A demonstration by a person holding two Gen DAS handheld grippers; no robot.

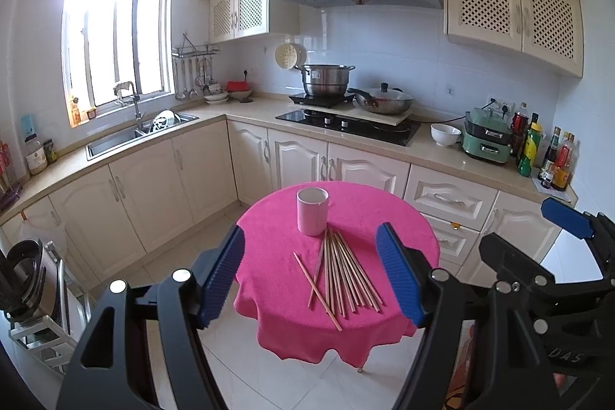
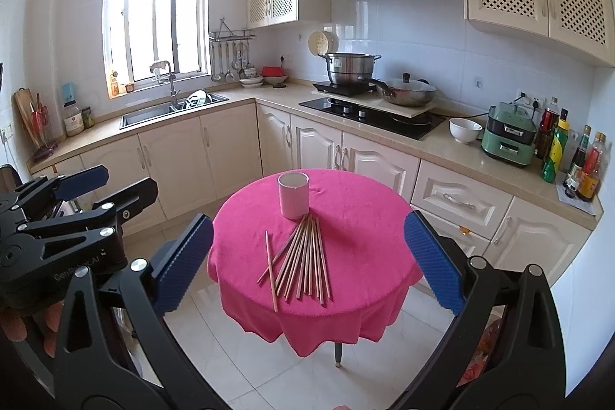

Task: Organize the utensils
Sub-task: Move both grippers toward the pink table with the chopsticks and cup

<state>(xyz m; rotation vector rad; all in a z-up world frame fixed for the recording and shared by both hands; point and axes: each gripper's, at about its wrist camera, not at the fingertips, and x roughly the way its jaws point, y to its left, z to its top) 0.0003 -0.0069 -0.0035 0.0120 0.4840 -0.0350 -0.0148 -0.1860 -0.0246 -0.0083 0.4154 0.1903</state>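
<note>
The chopsticks point(image 1: 342, 275) lie fanned and loose on the pink tabletop point(image 1: 276, 225) ahead of and below your left gripper point(image 1: 310, 279) and right gripper point(image 2: 307, 260), both wide open and empty, so you look pre-grasp: descend, pinch some, drop them into the seemingly empty pink cup point(image 1: 312, 211) just beyond.

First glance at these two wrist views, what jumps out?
The bright pink tablecloth on the small round table mid-kitchen grabs the eye first. On it a pale pink cup stands upright at the far side, and a fan of wooden chopsticks lies loose just in front of it. Both sets of tongs, left and right, hang open above the near edge, holding nothing.
</note>
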